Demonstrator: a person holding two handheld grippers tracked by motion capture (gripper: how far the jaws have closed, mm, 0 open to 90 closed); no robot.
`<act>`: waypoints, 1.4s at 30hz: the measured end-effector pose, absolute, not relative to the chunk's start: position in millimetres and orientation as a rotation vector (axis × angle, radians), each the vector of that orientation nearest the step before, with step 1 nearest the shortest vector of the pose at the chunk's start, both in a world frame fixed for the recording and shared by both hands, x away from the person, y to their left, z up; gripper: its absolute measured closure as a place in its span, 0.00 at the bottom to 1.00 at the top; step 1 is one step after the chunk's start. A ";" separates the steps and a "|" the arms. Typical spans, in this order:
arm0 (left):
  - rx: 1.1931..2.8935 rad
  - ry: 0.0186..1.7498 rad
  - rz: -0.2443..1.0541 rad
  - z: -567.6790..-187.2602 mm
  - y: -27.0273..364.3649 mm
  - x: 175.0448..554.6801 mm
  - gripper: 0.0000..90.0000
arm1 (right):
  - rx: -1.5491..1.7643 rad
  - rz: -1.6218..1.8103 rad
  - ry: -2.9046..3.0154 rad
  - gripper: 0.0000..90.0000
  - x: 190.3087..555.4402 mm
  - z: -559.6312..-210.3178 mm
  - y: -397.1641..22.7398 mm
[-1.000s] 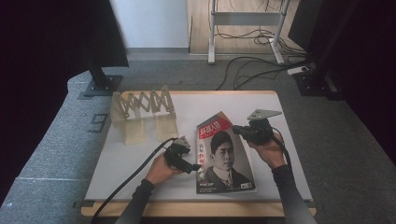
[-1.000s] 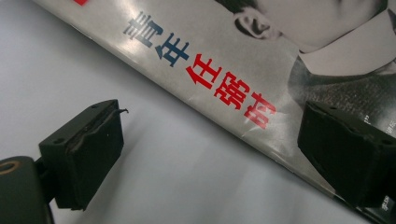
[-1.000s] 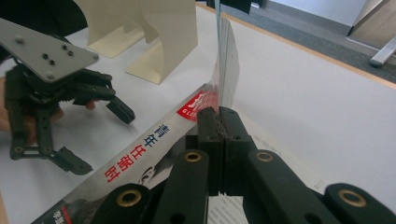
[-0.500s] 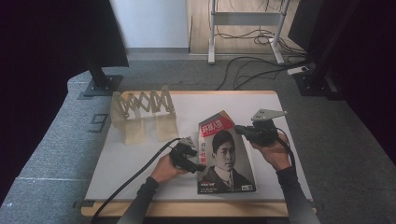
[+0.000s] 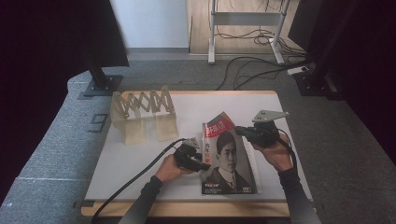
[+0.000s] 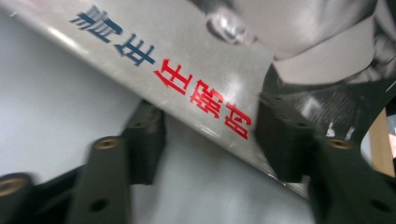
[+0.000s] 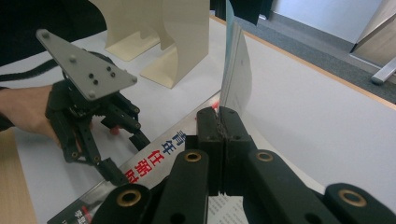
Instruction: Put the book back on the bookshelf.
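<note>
A magazine (image 5: 229, 161) with a portrait cover lies on the white table top, near the front right. My right gripper (image 5: 243, 132) is shut on the upper right edge of its cover, and the cover's corner stands lifted. In the right gripper view the thin cover sheet (image 7: 236, 70) rises from between the closed jaws of the right gripper (image 7: 218, 116). My left gripper (image 5: 200, 164) sits at the magazine's left edge. Its jaws have just been closing. In the left gripper view the left gripper (image 6: 210, 135) straddles that printed edge (image 6: 201, 93) with a gap left. The right gripper view also shows the left gripper (image 7: 127, 156).
A beige folding rack (image 5: 142, 109) stands at the back left of the table; it is also in the right gripper view (image 7: 168, 37). The left gripper's cable (image 5: 135, 179) trails off the front edge. A wooden rim (image 5: 187, 207) borders the table.
My left gripper has slid right onto the magazine's left edge and its jaws have narrowed. The right gripper has kept still with the cover in its jaws.
</note>
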State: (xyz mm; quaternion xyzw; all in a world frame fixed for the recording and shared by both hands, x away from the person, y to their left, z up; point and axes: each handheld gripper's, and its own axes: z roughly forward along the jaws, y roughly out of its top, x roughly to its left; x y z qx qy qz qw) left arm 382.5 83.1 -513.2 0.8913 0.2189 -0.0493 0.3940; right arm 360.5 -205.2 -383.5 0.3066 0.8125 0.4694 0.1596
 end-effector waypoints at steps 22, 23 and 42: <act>2.210 0.698 -0.155 -494.9 86.3 387.5 0.91 | 0.927 1.230 2.338 0.97 366.3 -393.5 -210.8; 2.210 0.698 -0.155 -494.9 86.3 387.5 0.92 | 0.930 1.226 2.338 0.96 366.9 -394.5 -211.5; 2.195 0.600 -0.066 -458.7 108.1 382.3 0.98 | 1.014 1.096 2.295 0.45 380.4 -416.2 -219.7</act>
